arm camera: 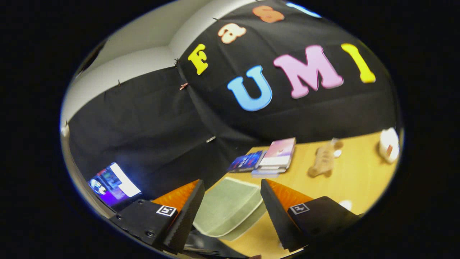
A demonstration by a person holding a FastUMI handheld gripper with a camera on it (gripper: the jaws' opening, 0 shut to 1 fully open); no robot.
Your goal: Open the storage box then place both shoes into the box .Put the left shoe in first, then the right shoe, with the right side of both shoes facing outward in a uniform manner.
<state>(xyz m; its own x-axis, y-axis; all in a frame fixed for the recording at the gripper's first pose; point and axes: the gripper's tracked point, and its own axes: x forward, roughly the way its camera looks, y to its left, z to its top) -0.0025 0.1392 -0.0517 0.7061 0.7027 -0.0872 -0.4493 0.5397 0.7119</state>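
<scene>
Fingers (231,207) spread apart, empty, hovering over pale green translucent plastic storage box lid (228,207) on wooden table (355,180), likely lining up to open it.

Colours on the light wooden table (359,180)

The table is pale yellow-tan, plain. Between the spread, empty fingers of the gripper (230,203) lies a pale grey-green storage box (228,207) with a whitish rim, near the table's left edge. At the far left corner a stack of books (276,156) has a pink-and-white top cover, and the book (246,162) beside it is dark blue with small coloured patches. A beige-tan plush toy (323,160) lies along the far edge, and a white object (389,145) with a small red mark sits toward the far right corner. Off the table, a screen (113,183) glows blue, purple and white.
</scene>
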